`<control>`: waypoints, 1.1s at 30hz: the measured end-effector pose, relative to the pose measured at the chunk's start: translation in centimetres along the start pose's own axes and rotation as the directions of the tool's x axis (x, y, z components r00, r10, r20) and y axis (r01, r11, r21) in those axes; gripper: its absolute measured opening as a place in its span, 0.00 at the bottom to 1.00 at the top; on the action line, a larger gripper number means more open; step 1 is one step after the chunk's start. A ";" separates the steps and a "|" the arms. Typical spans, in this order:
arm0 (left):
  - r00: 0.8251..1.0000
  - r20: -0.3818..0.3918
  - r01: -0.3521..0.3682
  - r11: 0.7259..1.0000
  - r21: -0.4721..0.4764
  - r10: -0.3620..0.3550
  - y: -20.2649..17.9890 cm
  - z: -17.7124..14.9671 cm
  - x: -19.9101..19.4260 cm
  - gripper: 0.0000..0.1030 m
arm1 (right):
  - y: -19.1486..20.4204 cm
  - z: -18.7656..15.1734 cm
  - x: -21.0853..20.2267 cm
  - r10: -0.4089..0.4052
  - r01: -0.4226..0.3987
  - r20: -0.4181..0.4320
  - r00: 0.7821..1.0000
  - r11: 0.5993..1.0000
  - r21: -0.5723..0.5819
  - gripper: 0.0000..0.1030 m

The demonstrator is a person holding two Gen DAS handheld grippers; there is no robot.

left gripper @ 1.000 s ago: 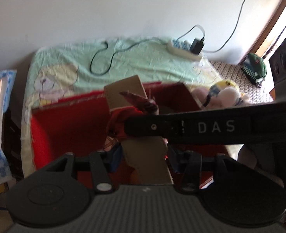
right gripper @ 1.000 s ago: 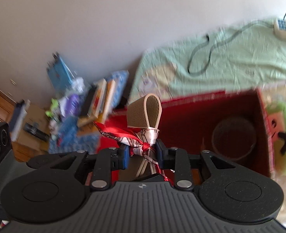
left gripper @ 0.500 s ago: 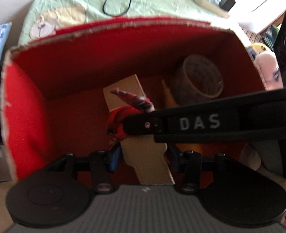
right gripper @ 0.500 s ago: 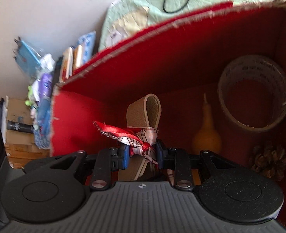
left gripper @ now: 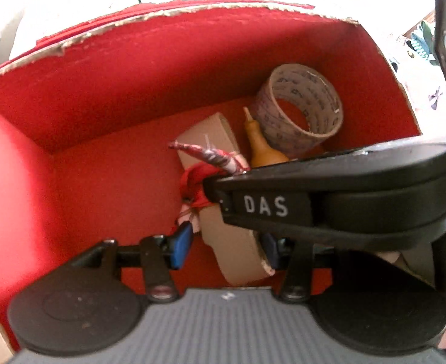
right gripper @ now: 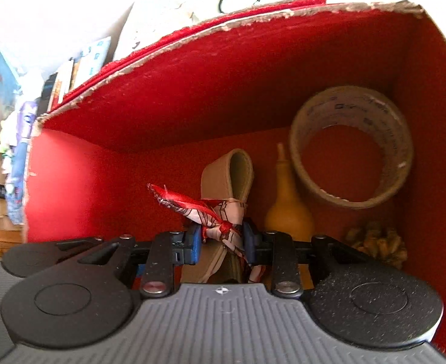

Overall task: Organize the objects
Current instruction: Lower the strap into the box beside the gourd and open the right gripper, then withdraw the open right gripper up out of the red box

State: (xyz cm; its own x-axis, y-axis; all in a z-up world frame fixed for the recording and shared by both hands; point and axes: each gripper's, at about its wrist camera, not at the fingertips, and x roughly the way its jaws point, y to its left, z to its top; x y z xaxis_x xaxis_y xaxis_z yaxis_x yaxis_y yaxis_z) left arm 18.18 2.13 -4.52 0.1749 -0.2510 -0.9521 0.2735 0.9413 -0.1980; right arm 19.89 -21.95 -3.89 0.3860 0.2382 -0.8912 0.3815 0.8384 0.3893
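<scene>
Red cardboard walls fill my left wrist view: the box (left gripper: 107,69) with its torn upper rim wraps round everything. Right of centre on its floor, a roll of tape (left gripper: 298,112) stands tilted on edge, with a small yellow gourd (left gripper: 260,148) touching its lower left side. My other tool, marked DAS, cuts across the right half and hides part of the gourd. My left gripper (left gripper: 223,245) sits low at centre, blue pads either side of the tan strap (left gripper: 232,242); the left pad stands clear of it, the right I cannot tell, so whether it grips I cannot say. The red patterned ribbon (left gripper: 204,163) is knotted around the strap higher up.

Over to my right wrist view: same box (right gripper: 192,85), tape (right gripper: 351,148) upper right, gourd (right gripper: 286,209) just left of it, a pine cone (right gripper: 374,242) at lower right. Books (right gripper: 65,79) stack outside at upper left. My right gripper (right gripper: 221,242) is squeezed onto the ribbon (right gripper: 219,221) knot, and the strap's loop (right gripper: 226,176) rises upright behind it.
</scene>
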 end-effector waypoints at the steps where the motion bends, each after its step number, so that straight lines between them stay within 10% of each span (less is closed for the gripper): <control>1: 1.000 -0.002 -0.004 1.000 -0.002 0.004 0.0 -0.1 0.0 0.48 | 0.0 -0.2 -0.1 -0.015 0.015 0.010 1.000 1.000 0.002 0.29; 33: 0.979 0.140 -0.145 0.989 -0.036 0.148 -0.3 -2.0 -2.8 0.53 | -1.9 -2.8 -3.6 0.029 -0.035 0.161 0.987 0.999 0.033 0.35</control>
State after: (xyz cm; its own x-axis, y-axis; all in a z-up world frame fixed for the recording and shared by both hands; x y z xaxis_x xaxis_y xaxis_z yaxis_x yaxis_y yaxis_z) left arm 15.70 2.95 -2.28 0.3445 -0.1378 -0.9286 0.2115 0.9751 -0.0662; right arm 15.42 -23.04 -2.07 0.5270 0.1804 -0.8305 0.3952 0.8131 0.4274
